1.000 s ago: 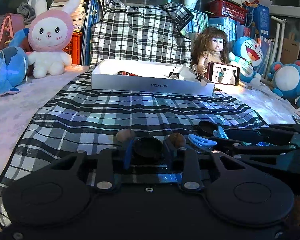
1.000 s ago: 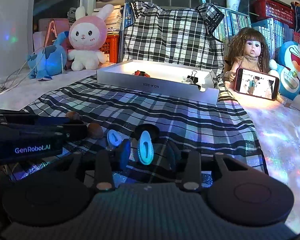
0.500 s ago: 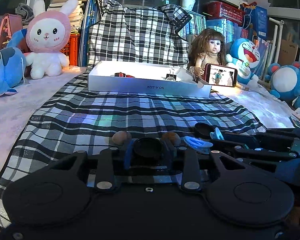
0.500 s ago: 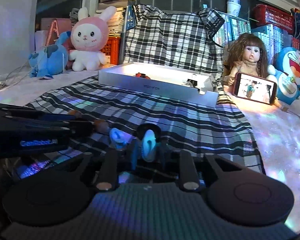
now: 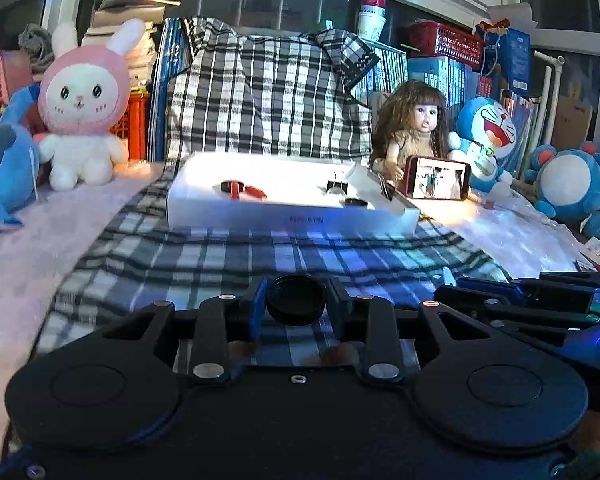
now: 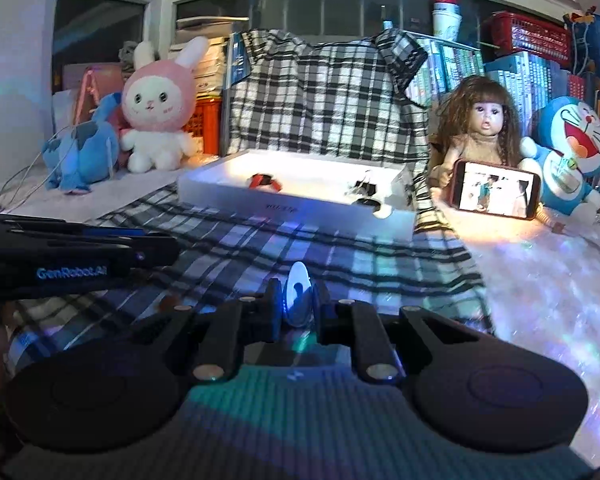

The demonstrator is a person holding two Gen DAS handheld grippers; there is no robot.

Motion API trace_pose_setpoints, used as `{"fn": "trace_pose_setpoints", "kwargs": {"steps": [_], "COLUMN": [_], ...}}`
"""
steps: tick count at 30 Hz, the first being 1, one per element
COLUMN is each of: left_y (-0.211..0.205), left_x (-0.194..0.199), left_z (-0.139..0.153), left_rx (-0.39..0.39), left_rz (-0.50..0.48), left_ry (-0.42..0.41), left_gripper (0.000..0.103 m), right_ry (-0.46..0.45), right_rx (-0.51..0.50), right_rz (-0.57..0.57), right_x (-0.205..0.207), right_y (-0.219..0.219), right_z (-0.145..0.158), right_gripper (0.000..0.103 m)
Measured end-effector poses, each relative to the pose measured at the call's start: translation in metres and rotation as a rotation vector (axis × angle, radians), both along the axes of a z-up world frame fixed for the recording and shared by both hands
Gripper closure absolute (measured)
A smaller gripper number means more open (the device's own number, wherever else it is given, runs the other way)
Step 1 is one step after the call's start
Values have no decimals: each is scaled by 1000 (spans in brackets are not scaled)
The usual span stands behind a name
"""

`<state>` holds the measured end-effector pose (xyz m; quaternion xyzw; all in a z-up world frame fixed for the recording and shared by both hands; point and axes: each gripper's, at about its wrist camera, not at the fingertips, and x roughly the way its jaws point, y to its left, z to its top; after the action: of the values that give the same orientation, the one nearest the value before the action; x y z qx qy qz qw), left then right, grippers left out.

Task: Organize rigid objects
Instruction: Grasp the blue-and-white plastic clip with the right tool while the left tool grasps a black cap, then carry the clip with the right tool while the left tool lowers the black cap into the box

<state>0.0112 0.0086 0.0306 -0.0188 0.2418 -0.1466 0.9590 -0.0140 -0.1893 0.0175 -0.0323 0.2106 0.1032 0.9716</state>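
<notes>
My left gripper [image 5: 296, 304] is shut on a black round cap [image 5: 296, 299] and holds it above the plaid cloth [image 5: 260, 256]. My right gripper [image 6: 298, 300] is shut on a pale blue-white oval clip [image 6: 298, 294], held upright and lifted off the cloth. A white shallow box [image 5: 292, 208] sits at the far end of the cloth, also in the right wrist view [image 6: 300, 200]. It holds red pieces [image 5: 240, 190], a binder clip [image 5: 337, 189] and a black round piece [image 5: 355, 202]. The left gripper's body [image 6: 68, 256] shows at the left of the right wrist view.
A doll [image 5: 415, 128] with a lit phone [image 5: 437, 178] sits right of the box. A pink rabbit plush [image 5: 82, 104], blue plush toys [image 5: 567, 176] and stacked books [image 6: 519, 76] line the back. A plaid bag [image 5: 268, 92] stands behind the box. Two brown pieces [image 5: 335, 354] lie under the left gripper.
Both grippers have lifted off the cloth with their objects and moved forward toward the box. The brown pieces and other clip stayed behind on the cloth.
</notes>
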Motion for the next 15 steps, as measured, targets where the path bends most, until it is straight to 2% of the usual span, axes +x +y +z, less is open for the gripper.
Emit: {"fn": "trace_pose_setpoints", "kwargs": {"steps": [6, 15], "left_y": [2, 0], "left_x": [36, 97], "left_z": [16, 33], "left_rx": [-41, -42], "left_rz": [-2, 12], "left_ry": [22, 30], "left_gripper": [72, 73], "right_ry": [11, 33], "right_rx": [34, 91], "right_rz": [-40, -74], "right_x": [30, 84], "right_y": [-14, -31], "right_z": [12, 32], "right_gripper": [83, 83]}}
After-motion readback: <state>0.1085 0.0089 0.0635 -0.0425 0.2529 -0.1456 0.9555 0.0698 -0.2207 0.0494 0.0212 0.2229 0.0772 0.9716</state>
